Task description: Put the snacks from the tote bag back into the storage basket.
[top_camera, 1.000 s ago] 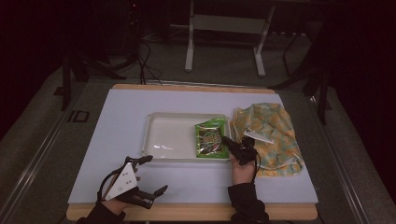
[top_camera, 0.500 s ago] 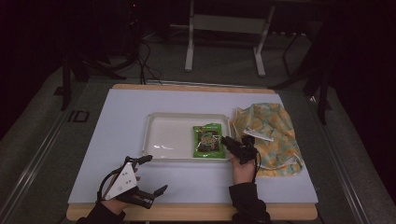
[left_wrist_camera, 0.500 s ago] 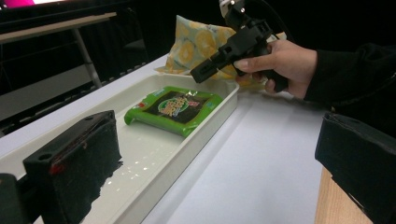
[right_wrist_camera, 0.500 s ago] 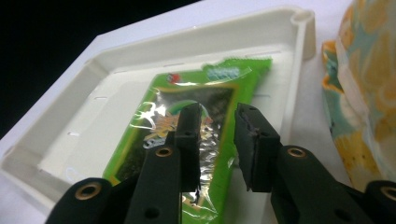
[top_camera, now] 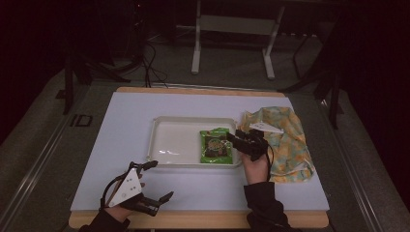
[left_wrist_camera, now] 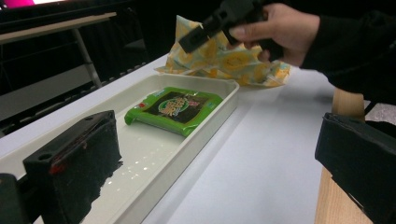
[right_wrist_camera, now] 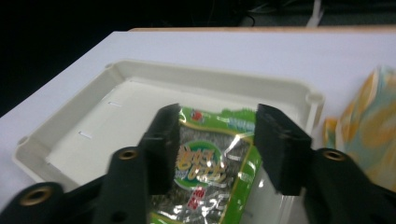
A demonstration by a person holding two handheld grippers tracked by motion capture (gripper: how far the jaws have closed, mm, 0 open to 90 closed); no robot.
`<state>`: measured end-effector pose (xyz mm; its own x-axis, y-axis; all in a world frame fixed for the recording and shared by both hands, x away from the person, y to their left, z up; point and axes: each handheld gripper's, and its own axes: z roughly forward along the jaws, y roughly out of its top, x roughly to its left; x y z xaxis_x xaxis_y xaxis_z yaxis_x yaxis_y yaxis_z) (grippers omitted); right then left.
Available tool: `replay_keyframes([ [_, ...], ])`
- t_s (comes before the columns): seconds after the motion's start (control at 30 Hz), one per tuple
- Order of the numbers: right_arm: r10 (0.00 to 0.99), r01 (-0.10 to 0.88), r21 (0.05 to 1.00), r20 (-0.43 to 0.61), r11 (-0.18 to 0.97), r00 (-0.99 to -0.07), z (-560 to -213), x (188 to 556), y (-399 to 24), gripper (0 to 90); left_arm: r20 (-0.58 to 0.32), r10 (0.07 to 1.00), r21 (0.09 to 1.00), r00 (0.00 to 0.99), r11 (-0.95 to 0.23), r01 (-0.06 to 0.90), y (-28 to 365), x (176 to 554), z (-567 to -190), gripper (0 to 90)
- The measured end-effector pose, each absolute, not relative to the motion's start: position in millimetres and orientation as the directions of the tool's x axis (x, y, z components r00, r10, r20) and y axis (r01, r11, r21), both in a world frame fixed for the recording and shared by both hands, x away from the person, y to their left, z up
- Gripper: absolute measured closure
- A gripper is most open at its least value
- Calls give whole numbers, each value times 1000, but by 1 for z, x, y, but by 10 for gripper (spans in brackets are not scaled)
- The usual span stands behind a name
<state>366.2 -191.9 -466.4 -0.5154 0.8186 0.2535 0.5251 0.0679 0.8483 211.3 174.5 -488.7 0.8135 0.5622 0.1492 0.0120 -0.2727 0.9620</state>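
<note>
- Jaws of the right gripper point(right_wrist_camera: 217, 149) stand apart and have just been opening; between them, lower down, I see the green snack packet point(right_wrist_camera: 212, 163), but the pads do not press on it.
- Snack packet lies flat in the right end of the white tray point(top_camera: 167, 125), close to the right wall. In the right gripper view its lower part is cut off by the jaws, and the print on it is too blurred to read.
- Right gripper point(top_camera: 246, 141) hangs above the right edge of the tray in the high view; the hand under it covers a part of the table there.
- Jaws of the left gripper point(left_wrist_camera: 215, 158) are wide apart with nothing between them. One jaw covers the near end of the tray, so this corner is hidden.
- Left gripper point(top_camera: 154, 181) sits near the front edge of the table point(top_camera: 300, 193), well apart from the tray.
- Yellow patterned cloth point(top_camera: 290, 145) lies crumpled right of the tray; its left edge is partly behind the right gripper.
</note>
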Motion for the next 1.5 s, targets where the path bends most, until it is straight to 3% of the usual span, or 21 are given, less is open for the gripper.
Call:
replay_keyframes([
  [0.43, 806, 459, 881, 185, 118, -562, -425, 379, -207, 185, 147, 565, 962, 812, -273, 15, 175, 212, -489, 4],
  [0.87, 833, 423, 893, 116, 151, -542, -402, 375, -233, 171, 147, 564, 961, 813, -276, 18, 175, 212, -489, 4],
  [1.5, 861, 390, 907, 63, 162, -505, -417, 342, -277, 171, 144, 582, 954, 800, -297, 44, 174, 214, -491, 4],
])
